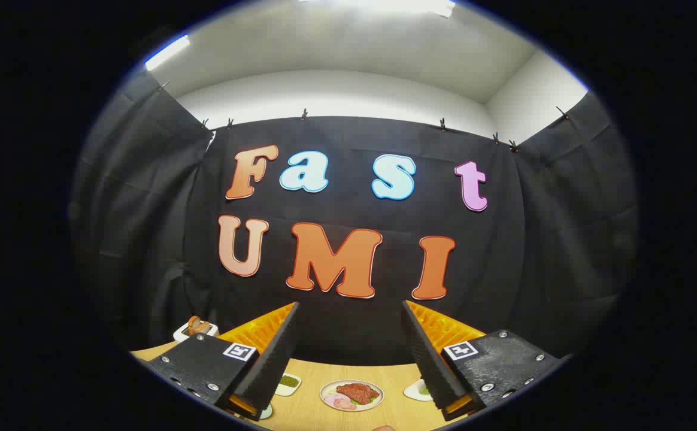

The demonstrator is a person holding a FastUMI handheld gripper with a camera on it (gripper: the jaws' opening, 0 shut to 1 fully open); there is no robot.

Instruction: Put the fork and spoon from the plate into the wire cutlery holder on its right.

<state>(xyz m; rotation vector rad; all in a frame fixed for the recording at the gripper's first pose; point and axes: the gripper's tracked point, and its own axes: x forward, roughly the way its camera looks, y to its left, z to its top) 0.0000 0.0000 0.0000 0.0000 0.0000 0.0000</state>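
Down on the table [318, 413], below your wide-open gripper [350, 353], sits a food plate [351, 395]; no fork or spoon spotted.

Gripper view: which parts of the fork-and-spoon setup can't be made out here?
- The gripper is open and raised above the wooden table.
- The plate of meat between the fingers is too small to tell whether cutlery lies on it.
- The white dish is partly covered by one finger.
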